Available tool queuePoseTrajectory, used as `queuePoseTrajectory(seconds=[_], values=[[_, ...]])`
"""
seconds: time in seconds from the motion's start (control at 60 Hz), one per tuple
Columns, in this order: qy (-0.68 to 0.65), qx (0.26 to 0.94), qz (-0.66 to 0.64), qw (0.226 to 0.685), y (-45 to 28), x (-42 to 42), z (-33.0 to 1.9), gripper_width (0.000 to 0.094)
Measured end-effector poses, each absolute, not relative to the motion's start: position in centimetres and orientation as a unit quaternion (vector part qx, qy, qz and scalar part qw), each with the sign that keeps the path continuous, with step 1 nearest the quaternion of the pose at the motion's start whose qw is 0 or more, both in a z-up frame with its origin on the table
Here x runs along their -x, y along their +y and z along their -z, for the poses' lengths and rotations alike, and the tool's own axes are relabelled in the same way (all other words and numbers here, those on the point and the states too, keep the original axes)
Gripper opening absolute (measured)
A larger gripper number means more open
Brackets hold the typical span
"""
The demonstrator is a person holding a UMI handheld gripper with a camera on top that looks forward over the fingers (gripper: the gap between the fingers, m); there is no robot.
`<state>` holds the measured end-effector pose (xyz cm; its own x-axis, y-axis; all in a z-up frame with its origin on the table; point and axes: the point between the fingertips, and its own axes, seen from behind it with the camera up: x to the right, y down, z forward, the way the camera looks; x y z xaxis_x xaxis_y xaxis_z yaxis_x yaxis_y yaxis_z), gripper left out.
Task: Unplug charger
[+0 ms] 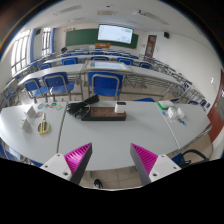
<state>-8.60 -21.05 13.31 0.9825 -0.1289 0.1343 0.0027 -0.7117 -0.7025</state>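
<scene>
A dark power strip (108, 115) lies on the far side of the white table (110, 135), well beyond my fingers. A small white charger (91, 108) appears to sit at its left end; I cannot make out the plug. A thin cable (63, 128) runs from that area across the table toward the near edge by the left finger. My gripper (112, 160) is open and empty above the table's near edge. Its two magenta pads are far apart, with only table and floor between them.
A small yellowish object (42, 126) stands on the table's left part, and a white object (172, 113) on its right part. A black cable (192, 153) curls near the right finger. Blue chairs (104, 84) and rows of desks stand behind the table.
</scene>
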Motion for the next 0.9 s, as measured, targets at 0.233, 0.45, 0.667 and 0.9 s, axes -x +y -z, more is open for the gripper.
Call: queuePoseTrajectory(seconds=[0.233, 0.45, 0.667, 0.9], values=[[0.053, 0.904, 0.070, 0.418, -12.8, 6.1, -10.5, 0.0836], [0.061, 0.871, 0.080, 0.481, -3.5, 2.5, -7.9, 0.0833], [0.050, 0.858, 0.064, 0.507, 4.3, 0.1, -4.4, 0.0799], [0.042, 0.860, 0.043, 0.506, 7.1, -0.4, -2.4, 0.0454]])
